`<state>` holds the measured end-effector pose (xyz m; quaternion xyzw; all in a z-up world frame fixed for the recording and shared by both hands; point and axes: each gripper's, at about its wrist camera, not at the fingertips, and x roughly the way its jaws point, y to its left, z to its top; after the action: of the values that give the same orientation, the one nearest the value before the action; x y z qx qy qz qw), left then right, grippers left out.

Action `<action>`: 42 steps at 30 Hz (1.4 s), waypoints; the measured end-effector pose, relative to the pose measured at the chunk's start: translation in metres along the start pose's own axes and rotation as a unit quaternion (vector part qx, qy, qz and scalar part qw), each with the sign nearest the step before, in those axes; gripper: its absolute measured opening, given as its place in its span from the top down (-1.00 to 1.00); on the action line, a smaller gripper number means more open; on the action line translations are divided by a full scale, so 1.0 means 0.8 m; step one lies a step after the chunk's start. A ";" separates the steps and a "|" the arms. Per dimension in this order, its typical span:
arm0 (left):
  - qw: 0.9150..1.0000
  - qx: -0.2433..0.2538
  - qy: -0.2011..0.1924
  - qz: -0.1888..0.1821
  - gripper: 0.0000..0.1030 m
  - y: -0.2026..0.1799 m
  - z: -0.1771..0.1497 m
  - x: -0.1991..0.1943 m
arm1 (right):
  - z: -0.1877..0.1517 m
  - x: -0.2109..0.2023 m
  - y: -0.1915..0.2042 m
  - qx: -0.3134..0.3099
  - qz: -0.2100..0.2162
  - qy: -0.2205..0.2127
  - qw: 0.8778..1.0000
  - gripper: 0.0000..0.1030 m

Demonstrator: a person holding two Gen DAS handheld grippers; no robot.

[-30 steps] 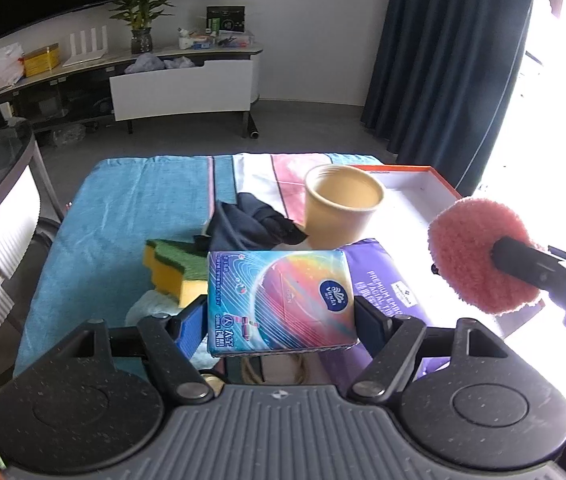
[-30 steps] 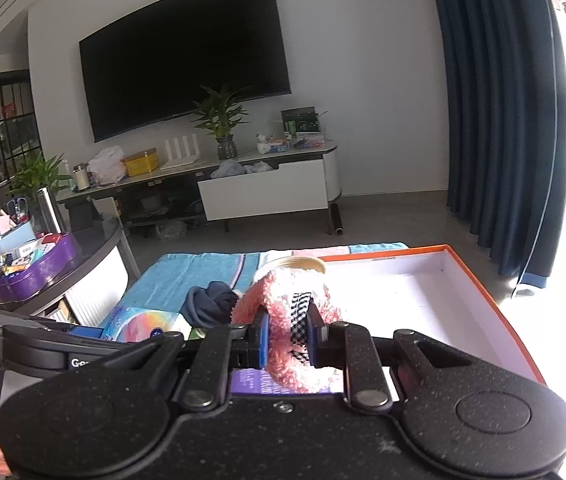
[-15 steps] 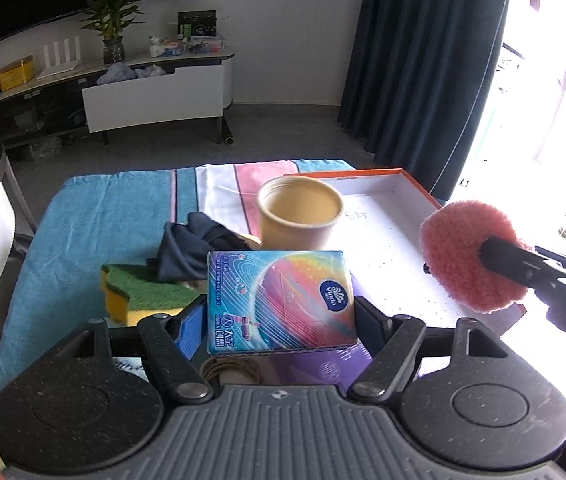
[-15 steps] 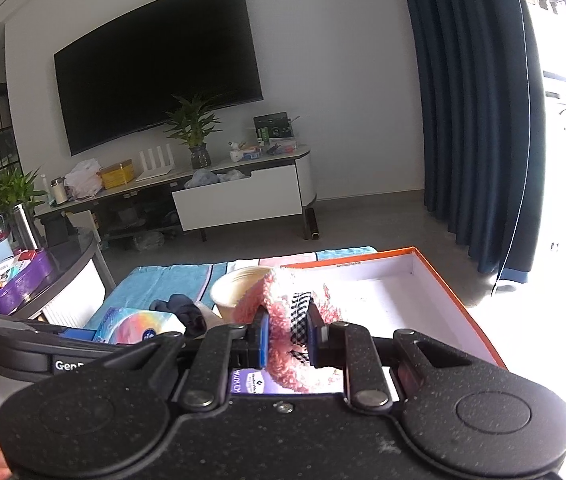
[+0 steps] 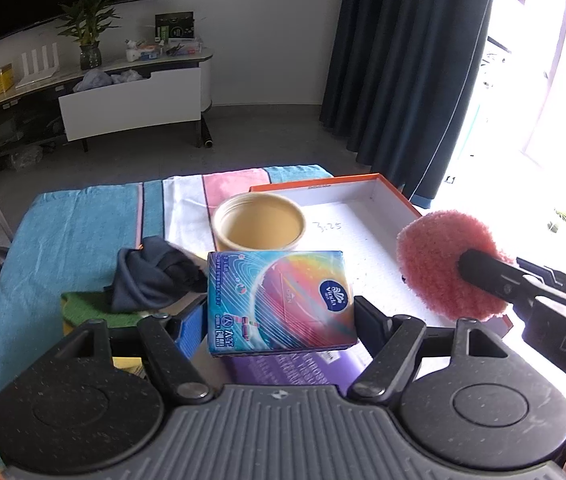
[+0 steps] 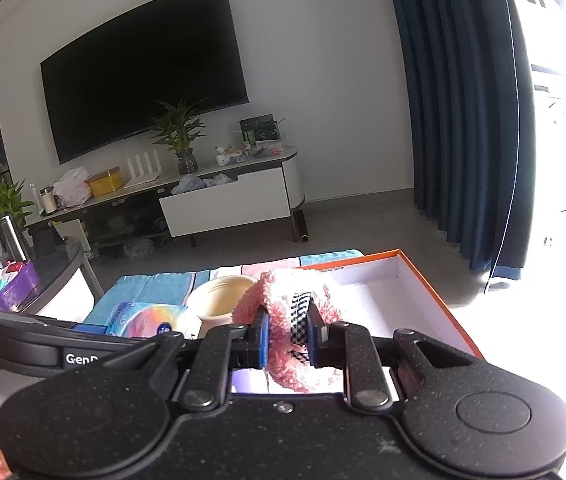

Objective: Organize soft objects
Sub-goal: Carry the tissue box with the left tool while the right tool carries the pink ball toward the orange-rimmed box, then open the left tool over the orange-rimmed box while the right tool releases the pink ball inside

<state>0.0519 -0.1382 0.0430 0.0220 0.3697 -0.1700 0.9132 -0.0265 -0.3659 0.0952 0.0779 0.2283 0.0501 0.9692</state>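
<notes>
In the left wrist view, the left gripper (image 5: pixel 281 314) fills the bottom of the frame, its two fingers pinching one rainbow-printed tissue pack (image 5: pixel 281 302) at centre, held flat above the table. The pack is glossy, with blue edges, a pink-orange swirl and a round dark-blue logo. Beneath it at lower centre lies one purple packet (image 5: pixel 283 368), mostly hidden. At centre left, one crumpled dark navy cloth (image 5: pixel 155 276) rests on one green-and-yellow sponge (image 5: pixel 83 308). Just above the pack stands one tan paper cup (image 5: pixel 259 222), upright and open. To its right, in the upper right of the table area, sits one white box with an orange rim (image 5: pixel 363 208). At right, the right gripper (image 5: pixel 479 268) clamps one fuzzy pink round pad (image 5: pixel 431 256). A striped blue, white and pink towel (image 5: pixel 75 232) covers the table.

In the right wrist view, the right gripper (image 6: pixel 287 338) at lower centre has both fingers pressed onto the fuzzy pink round pad (image 6: pixel 283 320), which shows a black-and-white checked band at its middle. The tissue pack (image 6: pixel 143 320) appears at centre left, the paper cup (image 6: pixel 219 296) beside it, the box (image 6: pixel 395 296) at centre right.
</notes>
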 end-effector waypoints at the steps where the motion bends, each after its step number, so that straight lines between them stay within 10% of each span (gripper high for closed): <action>1: 1.000 0.002 0.000 -0.001 -0.49 -0.002 0.001 0.001 | 0.000 0.001 -0.002 0.001 -0.001 0.000 1.000 0.56; 42: 0.998 0.027 0.057 -0.027 -0.49 -0.062 0.034 0.104 | 0.032 0.129 -0.070 0.011 -0.037 0.059 0.998 0.53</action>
<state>0.1097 -0.2143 0.0104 0.0461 0.4170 -0.2033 0.8847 0.0806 -0.4108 0.0630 0.0766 0.2880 0.0164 0.9544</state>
